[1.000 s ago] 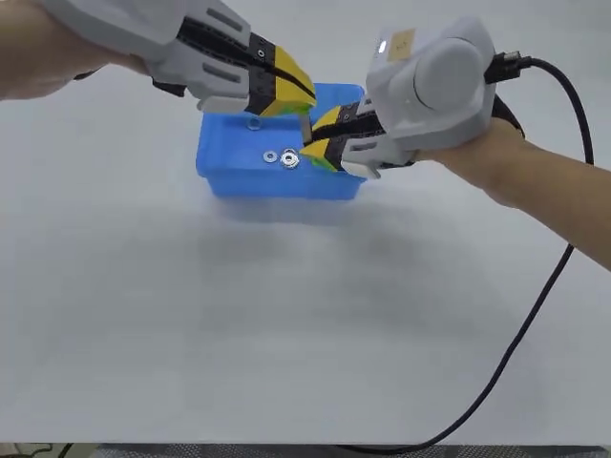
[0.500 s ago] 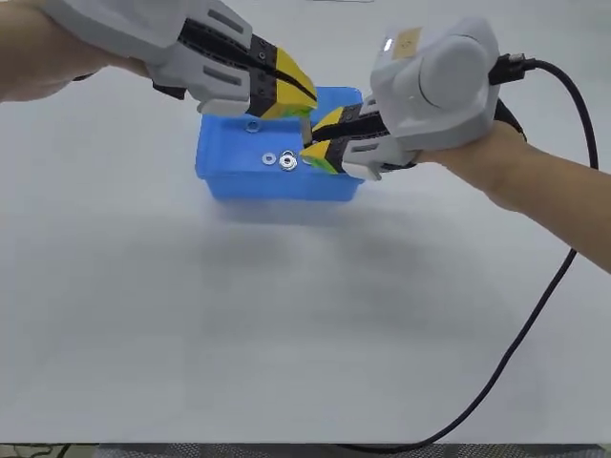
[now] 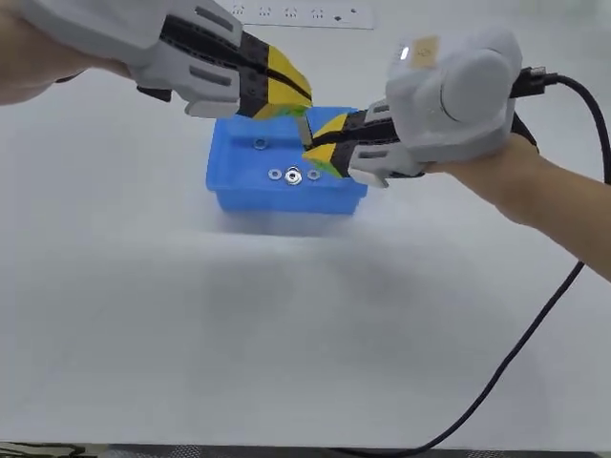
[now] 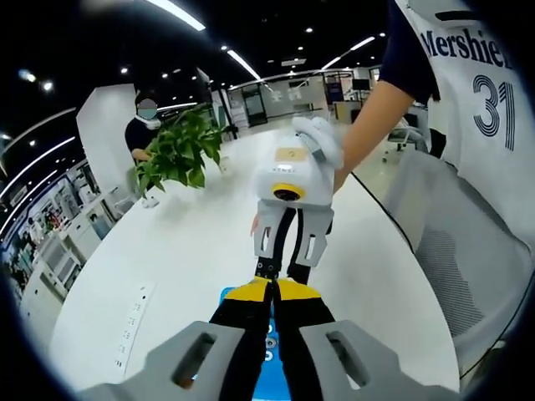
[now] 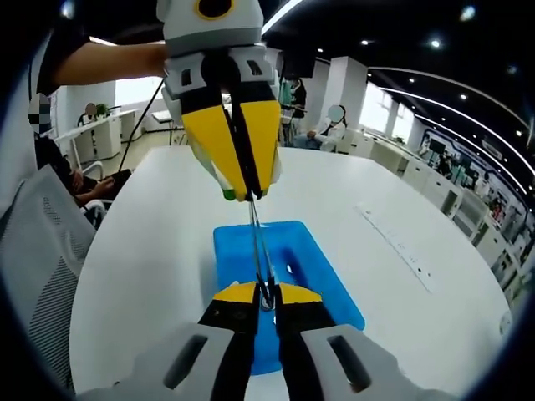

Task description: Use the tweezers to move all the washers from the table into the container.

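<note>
A blue container (image 3: 239,177) stands on the white table and holds several washers (image 3: 293,176). Above its far right corner my left gripper (image 3: 303,96) comes in from the upper left and my right gripper (image 3: 311,145) from the right, tip to tip. In the right gripper view thin metal tweezers (image 5: 257,242) run from my right gripper (image 5: 266,294) up to my left gripper (image 5: 249,194), and both are shut on them above the container (image 5: 242,334). In the left gripper view my left gripper (image 4: 274,289) meets the right gripper (image 4: 280,269). Whether the tweezers carry a washer is unclear.
A black cable (image 3: 535,315) trails from the right gripper across the table to the near edge. A power strip (image 3: 296,13) lies at the table's far edge. A potted plant (image 4: 180,154) and a person stand beyond the table.
The head camera has shifted, so the container sits lower in the picture. Both grippers stay tip to tip over it. One more washer now shows beside the right gripper's tip.
</note>
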`<act>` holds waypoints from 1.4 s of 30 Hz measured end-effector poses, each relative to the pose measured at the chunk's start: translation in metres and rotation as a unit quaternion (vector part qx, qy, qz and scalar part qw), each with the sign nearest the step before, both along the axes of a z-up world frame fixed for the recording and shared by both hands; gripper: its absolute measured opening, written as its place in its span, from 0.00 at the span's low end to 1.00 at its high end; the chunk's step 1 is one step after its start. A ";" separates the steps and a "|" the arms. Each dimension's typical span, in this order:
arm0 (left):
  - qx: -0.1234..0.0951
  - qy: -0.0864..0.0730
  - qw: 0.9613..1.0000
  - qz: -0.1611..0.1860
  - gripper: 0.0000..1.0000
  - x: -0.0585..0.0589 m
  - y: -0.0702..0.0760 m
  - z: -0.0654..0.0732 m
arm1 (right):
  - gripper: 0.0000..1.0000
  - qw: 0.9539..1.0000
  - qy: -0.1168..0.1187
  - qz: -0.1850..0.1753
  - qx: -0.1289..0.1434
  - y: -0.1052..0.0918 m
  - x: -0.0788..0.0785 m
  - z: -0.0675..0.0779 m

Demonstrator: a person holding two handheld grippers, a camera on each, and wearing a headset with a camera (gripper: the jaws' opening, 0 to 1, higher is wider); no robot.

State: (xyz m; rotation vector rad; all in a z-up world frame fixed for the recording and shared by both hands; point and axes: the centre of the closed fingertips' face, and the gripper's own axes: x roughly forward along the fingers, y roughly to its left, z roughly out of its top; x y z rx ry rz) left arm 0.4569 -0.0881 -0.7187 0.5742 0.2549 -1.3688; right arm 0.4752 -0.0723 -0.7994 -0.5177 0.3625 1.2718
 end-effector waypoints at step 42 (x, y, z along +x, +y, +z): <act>0.035 0.075 0.996 0.037 0.05 -0.095 0.020 -0.090 | 0.07 0.986 0.028 0.079 -0.147 -0.035 -0.104 -0.049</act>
